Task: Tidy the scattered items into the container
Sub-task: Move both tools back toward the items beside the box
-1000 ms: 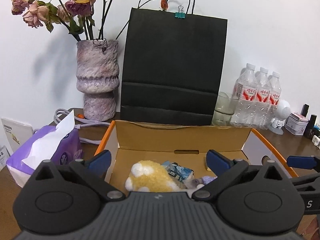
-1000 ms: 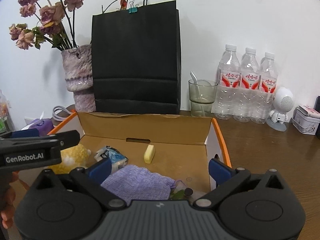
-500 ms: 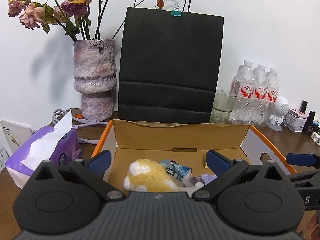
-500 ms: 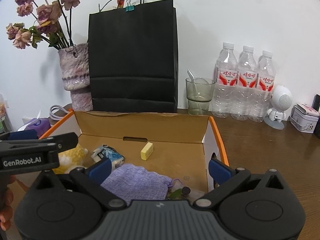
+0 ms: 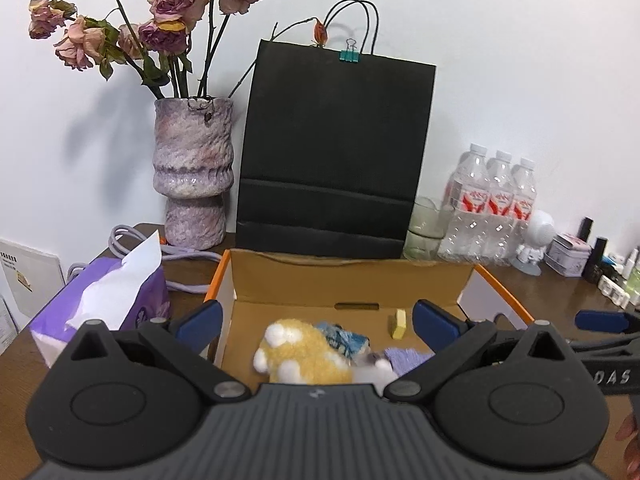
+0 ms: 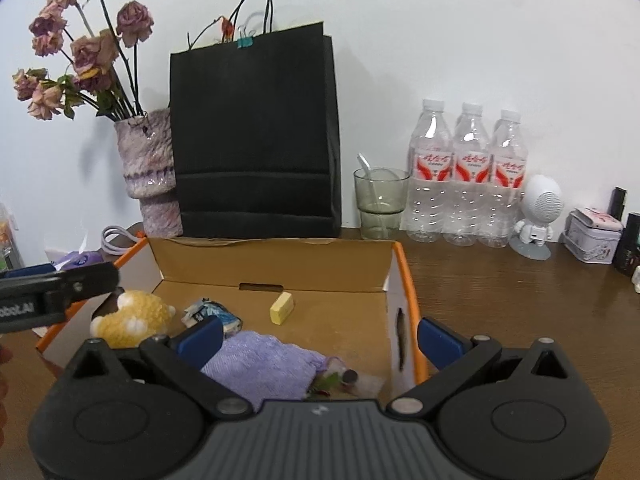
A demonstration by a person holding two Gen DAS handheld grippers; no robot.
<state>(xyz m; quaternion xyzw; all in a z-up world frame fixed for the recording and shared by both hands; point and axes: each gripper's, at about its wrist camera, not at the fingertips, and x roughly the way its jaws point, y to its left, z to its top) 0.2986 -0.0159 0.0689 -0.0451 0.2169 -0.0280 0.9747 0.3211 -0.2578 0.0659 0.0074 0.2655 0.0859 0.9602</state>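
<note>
An open cardboard box (image 5: 352, 276) (image 6: 408, 280) with orange edges stands on the brown table. Inside lie a yellow plush toy (image 5: 304, 356) (image 6: 132, 316), a blue packet (image 5: 342, 338) (image 6: 216, 314), a yellow eraser (image 5: 399, 323) (image 6: 282, 307) and a purple cloth (image 5: 408, 358) (image 6: 264, 364). A small clear bag (image 6: 348, 378) lies by the cloth. My left gripper (image 5: 318, 324) hangs open and empty over the box's left near side. My right gripper (image 6: 320, 340) is open over the box's right near corner, holding nothing. Each gripper shows at the other view's edge.
Behind the box stand a black paper bag (image 5: 332, 152), a vase of dried roses (image 5: 194, 176), a glass (image 6: 380, 204), three water bottles (image 6: 468, 176), a white robot figure (image 6: 538, 216) and a tin (image 6: 594, 236). A purple tissue pack (image 5: 100, 308) and a cable (image 5: 132, 240) lie left.
Both grippers have drawn back and up a little from the box, so the scene looks smaller and lower. They stay open. The items in the box have not moved.
</note>
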